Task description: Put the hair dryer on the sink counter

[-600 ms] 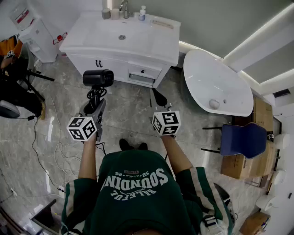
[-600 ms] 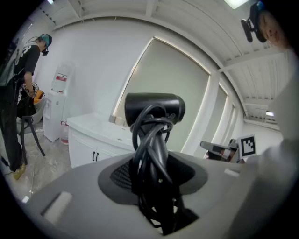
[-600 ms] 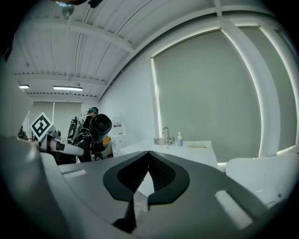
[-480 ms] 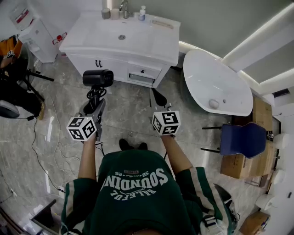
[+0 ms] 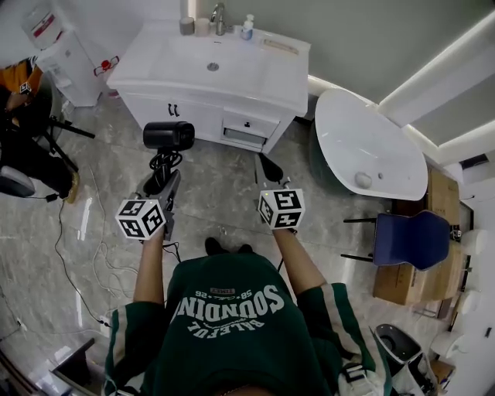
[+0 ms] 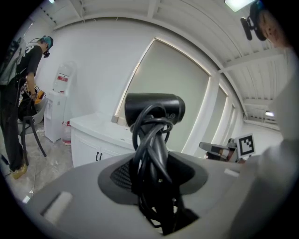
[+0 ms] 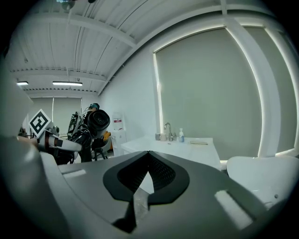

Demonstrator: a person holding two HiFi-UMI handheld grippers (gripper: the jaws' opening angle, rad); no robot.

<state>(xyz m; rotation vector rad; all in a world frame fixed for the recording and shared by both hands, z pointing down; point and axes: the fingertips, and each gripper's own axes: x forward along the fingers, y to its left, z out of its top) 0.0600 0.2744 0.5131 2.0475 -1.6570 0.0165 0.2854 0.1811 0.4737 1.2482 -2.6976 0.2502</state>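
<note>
A black hair dryer (image 5: pixel 168 135) with its cord wound round the handle stands upright in my left gripper (image 5: pixel 161 172), whose jaws are shut on the handle. In the left gripper view the hair dryer (image 6: pixel 154 108) rises between the jaws, its barrel lying crosswise above them. It hangs over the floor in front of the white sink counter (image 5: pixel 255 66). My right gripper (image 5: pixel 267 166) is beside it, shut and empty; from the right gripper view (image 7: pixel 148 158) the hair dryer (image 7: pixel 98 120) shows at the left and the sink counter (image 7: pixel 196 149) ahead.
A faucet (image 5: pixel 219 15), a soap bottle (image 5: pixel 247 27) and small cups stand at the counter's back edge. A white bathtub (image 5: pixel 371 147) lies to the right and a blue chair (image 5: pixel 410 236) beyond it. A water dispenser (image 5: pixel 58 58), a person (image 5: pixel 15 85) and floor cables (image 5: pixel 77 255) are on the left.
The counter and the floor have slid slightly down and right in the head view. Both grippers keep their pose, and the hair dryer stays in the left one.
</note>
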